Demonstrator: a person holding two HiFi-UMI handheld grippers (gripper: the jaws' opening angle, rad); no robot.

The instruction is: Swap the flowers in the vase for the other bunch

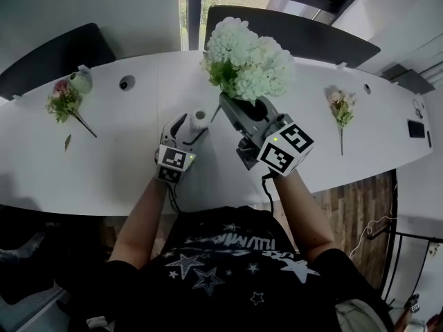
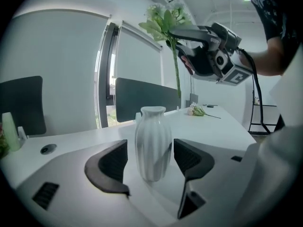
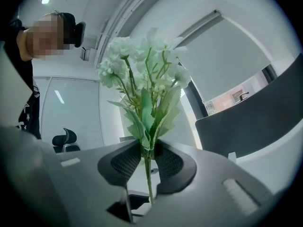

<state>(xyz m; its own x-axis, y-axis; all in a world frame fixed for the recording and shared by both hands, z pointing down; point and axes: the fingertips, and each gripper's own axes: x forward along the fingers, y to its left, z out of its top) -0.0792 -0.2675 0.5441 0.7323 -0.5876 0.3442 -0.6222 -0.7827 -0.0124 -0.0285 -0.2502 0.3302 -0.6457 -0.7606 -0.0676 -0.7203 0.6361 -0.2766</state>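
A white ribbed vase (image 2: 152, 145) stands empty on the white table (image 1: 124, 151), between the jaws of my left gripper (image 2: 150, 161). The right pad sits almost against the vase and a thin gap shows at the left pad. From the head view the left gripper (image 1: 192, 131) reaches the vase (image 1: 199, 118) from the near side. My right gripper (image 3: 147, 160) is shut on the stem of a white and green flower bunch (image 3: 147, 79). It holds the bunch (image 1: 249, 61) upright in the air, the bare stem end (image 2: 178, 91) hanging above and behind the vase mouth.
A pink bunch (image 1: 66, 102) lies at the table's left by a pale green cup (image 1: 82, 81). Another small pink bunch (image 1: 341, 108) lies at the right. Dark chairs (image 1: 291, 33) stand behind the table. A round cable port (image 1: 126, 83) sits near the far edge.
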